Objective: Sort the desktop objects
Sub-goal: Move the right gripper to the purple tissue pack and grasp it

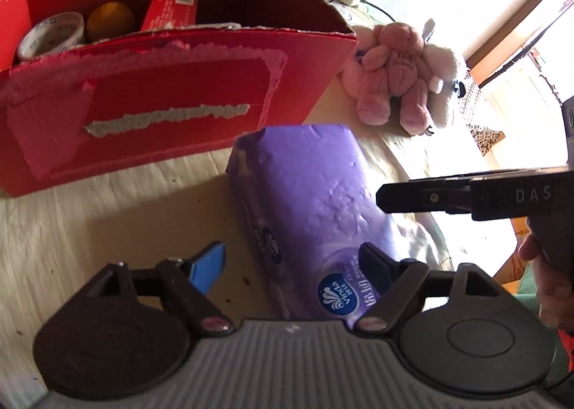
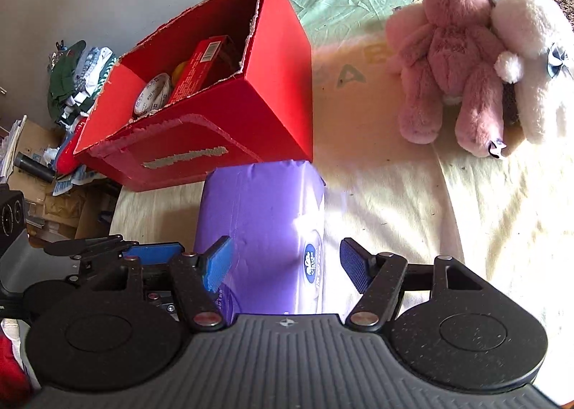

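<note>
Seemingly, from the left wrist, the left gripper point(image 1: 292, 262) gapes wide around the purple tissue pack point(image 1: 305, 193), gripping nothing; the red box point(image 1: 179, 93) waits at eleven o'clock. From the right wrist, the right gripper point(image 2: 285, 265) straddles it equally open: close squarely, lift level.

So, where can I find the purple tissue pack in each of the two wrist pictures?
Left wrist view: the purple tissue pack lies at lower centre, running from in front of the red box down towards the right finger of the left gripper.
Right wrist view: it lies at lower centre, between the open fingers of the right gripper.
Shared landmark: the red box just behind the pack's far end.
</note>
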The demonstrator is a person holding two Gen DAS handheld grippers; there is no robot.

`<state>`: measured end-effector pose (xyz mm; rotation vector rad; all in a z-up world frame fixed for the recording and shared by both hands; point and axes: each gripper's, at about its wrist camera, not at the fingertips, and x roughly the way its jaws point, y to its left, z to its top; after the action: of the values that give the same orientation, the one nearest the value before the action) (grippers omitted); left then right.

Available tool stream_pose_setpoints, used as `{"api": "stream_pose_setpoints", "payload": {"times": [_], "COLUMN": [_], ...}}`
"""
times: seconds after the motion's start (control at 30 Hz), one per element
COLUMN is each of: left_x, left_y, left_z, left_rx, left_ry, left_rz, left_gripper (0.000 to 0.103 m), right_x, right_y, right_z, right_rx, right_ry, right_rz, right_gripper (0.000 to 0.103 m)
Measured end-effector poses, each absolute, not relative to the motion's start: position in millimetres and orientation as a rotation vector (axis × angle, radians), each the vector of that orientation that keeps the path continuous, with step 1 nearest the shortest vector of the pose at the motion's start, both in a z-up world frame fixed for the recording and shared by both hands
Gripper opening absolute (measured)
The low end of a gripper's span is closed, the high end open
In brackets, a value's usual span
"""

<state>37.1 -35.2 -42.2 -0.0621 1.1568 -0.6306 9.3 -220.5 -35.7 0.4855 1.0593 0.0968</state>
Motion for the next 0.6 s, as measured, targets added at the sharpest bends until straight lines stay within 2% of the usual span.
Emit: {"api": "stream_pose_setpoints", "payload": {"times": [0.43,0.6], "left_x": [35,34], "left_y": [-59,-68], "left_z": [-50,-49], "left_rx": [-0.037,-0.008], "left_ry": [1.158,1.142], "left_rz": [-0.535,-0.514], "left_gripper": [0.101,0.103], "right_x": [17,20], "right_y": [-214,-219], "right_z": [-54,-60], "right_rx": [0.476,0.502], "right_ry": [1.111,1.122], "right_rz": [0.178,0.201], "right_gripper": [0.069,0.069]}}
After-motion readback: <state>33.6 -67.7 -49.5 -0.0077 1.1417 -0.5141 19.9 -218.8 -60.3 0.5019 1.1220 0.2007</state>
